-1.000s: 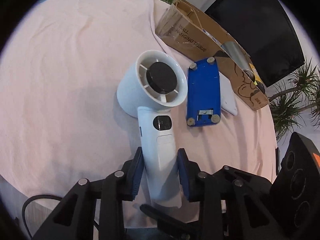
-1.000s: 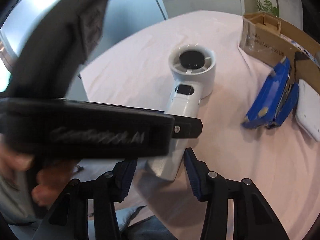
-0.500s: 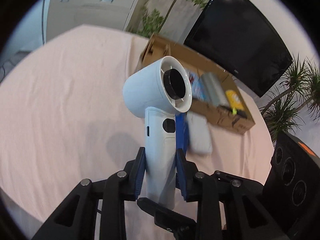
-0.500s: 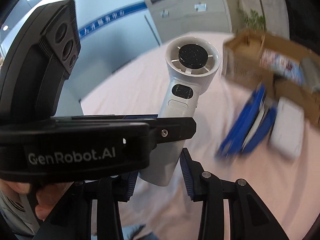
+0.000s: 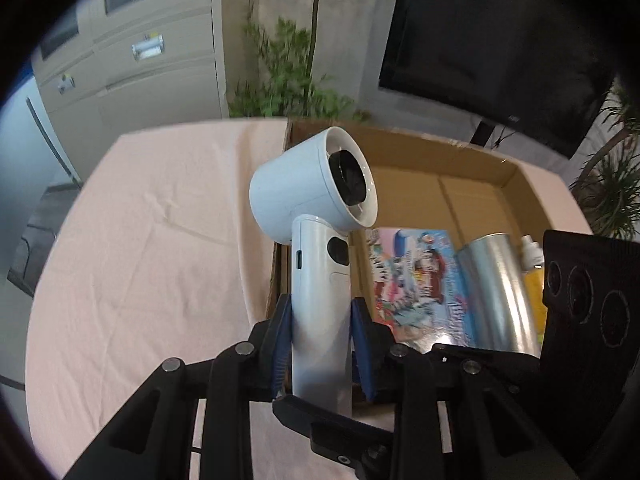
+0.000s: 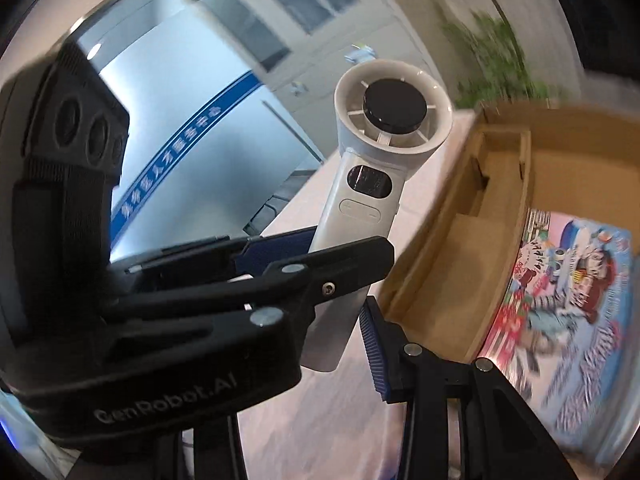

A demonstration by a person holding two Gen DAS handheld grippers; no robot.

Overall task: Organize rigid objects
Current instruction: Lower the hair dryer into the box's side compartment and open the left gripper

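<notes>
The white handheld fan [image 5: 316,248] stands nearly upright in the air at the near left corner of the open cardboard box [image 5: 472,168], its long handle running down into the left gripper [image 5: 320,344]. Those jaws are clenched on the lower handle, a blue pad pressed against each flank. The round head with its dark hub tops the handle and faces toward the box's interior.

The right gripper [image 6: 340,316] comes at the same handle from the side away from the box's far wall. From its own camera one blue finger [image 6: 374,352] shows beside the handle's lower end with a sliver of gap; the other is hidden behind the left gripper's body, so whether this pair truly presses cannot be told.

Inside the box, a colourful packet [image 5: 416,284] lies flat against the near wall, a silver cylinder [image 5: 496,292] beside it, and a yellow bottle [image 5: 534,280] beyond that. The bare cardboard floor lies toward the far wall, past the fan's head.

The pink-clothed bench [image 5: 152,240] spreads out on the box's left. As a judgement, the coming move turns on this: the fan sits at the box's corner, not yet over its free floor, and its handle must tip from upright toward flat, with the left hand doing the carrying.
</notes>
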